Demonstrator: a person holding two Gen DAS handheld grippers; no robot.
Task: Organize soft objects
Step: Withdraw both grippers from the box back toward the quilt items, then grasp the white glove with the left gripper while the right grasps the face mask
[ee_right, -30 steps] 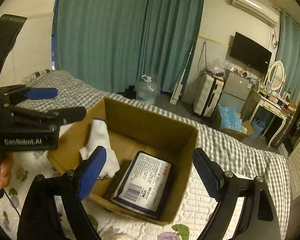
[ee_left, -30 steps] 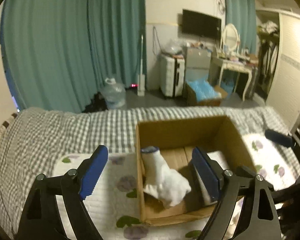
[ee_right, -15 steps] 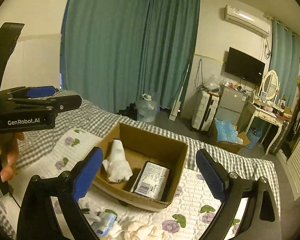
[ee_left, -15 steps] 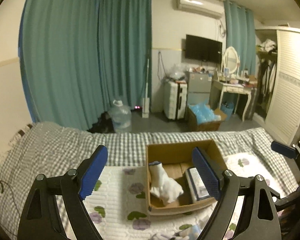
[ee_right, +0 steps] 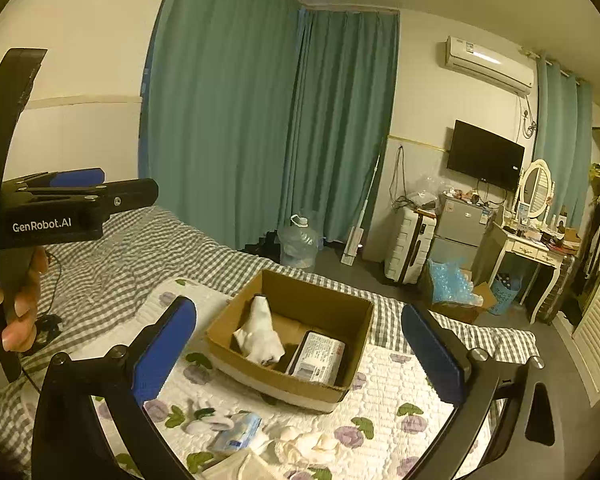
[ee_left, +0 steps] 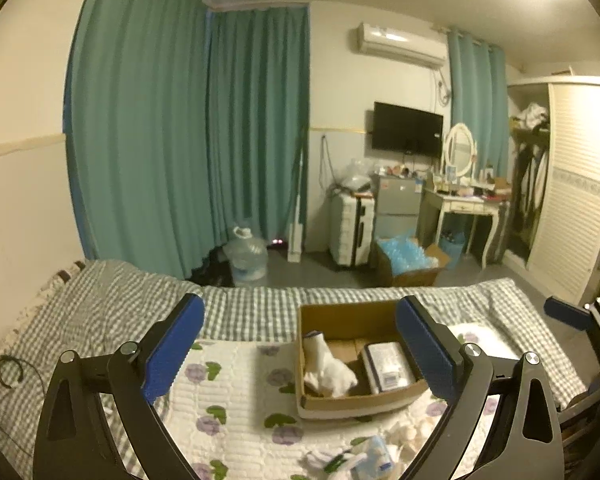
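Observation:
An open cardboard box (ee_left: pixel 342 314) (ee_right: pixel 240 320) stands on the flowered quilt of the bed. Inside lie a white sock (ee_left: pixel 328 368) (ee_right: pixel 260 334) and a flat pack with a printed label (ee_left: pixel 388 364) (ee_right: pixel 318 358). More soft items lie in front of the box: a blue tissue pack (ee_right: pixel 236 434) (ee_left: pixel 374 458), small white socks (ee_right: pixel 208 420) and cream cloth (ee_right: pixel 308 446). My left gripper (ee_left: pixel 300 354) is open and empty, high above the bed. My right gripper (ee_right: pixel 298 356) is open and empty, also well back from the box.
The bed has a grey checked blanket (ee_left: pixel 100 300). Beyond it stand teal curtains (ee_left: pixel 188 140), a water jug (ee_left: pixel 246 258), a suitcase (ee_left: pixel 350 228), a box of blue bags (ee_left: pixel 406 260), a dressing table (ee_left: pixel 466 204) and a wardrobe (ee_left: pixel 572 184).
Both grippers have pulled back and up from the box, which now looks much smaller. The loose items in front of the box have come into view. Both stay open.

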